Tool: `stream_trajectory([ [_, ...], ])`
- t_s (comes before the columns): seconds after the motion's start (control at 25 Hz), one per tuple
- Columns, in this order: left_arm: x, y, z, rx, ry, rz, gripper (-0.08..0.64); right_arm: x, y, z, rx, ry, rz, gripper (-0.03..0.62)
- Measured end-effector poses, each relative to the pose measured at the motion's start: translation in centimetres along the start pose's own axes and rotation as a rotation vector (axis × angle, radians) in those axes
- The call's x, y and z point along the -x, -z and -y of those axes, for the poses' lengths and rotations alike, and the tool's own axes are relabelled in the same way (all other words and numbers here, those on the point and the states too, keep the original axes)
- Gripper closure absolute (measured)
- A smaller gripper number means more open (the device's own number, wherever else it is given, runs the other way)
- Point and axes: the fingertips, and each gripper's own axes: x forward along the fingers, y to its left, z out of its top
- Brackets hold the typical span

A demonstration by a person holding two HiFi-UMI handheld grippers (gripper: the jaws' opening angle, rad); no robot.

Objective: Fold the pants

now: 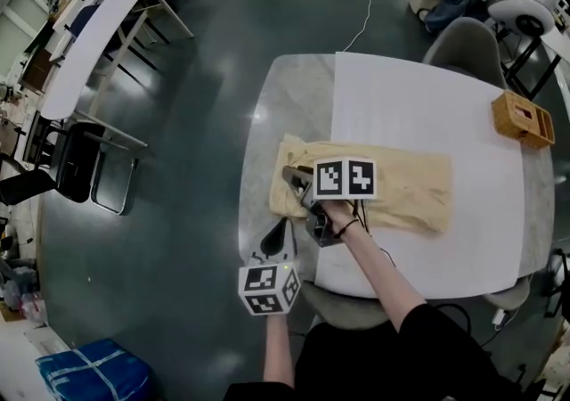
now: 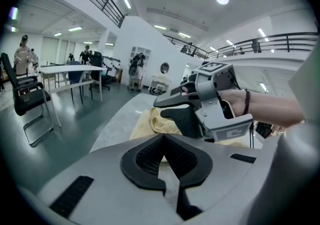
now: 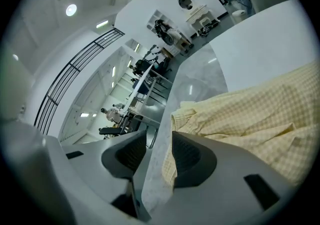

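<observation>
Pants (image 1: 405, 184) are lying lengthwise left-right across the worktop (image 1: 294, 96) in head view; right gripper (image 3: 159, 151) is gaping at their left end (left gripper (image 2: 164, 144) is sitting closed, empty).

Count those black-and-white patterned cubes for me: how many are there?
2. One cube sits on the right gripper over the pants; the other cube on the left gripper at the table's near edge. None seems hidden.
</observation>
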Motion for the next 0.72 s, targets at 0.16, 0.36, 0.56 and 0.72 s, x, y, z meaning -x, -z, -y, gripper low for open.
stream_trajectory([
  [0.16,0.0,-0.3,0.5,-0.013,0.010,0.003,0.546,1.8,0.1,-0.2,0.031,-0.047,-0.006,0.469],
  [0.36,0.1,-1.4,1.5,-0.043,0.023,0.023,0.546,5.0,-0.4,0.3,0.118,-0.047,0.013,0.565],
  [0.56,0.2,-2.5,2.9,-0.066,0.040,0.045,0.546,8.6,-1.5,1.0,0.210,-0.043,0.077,0.577],
  [0.72,0.4,-3.3,4.4,-0.088,0.056,0.069,0.546,11.8,-2.1,1.8,0.255,-0.043,0.132,0.577],
])
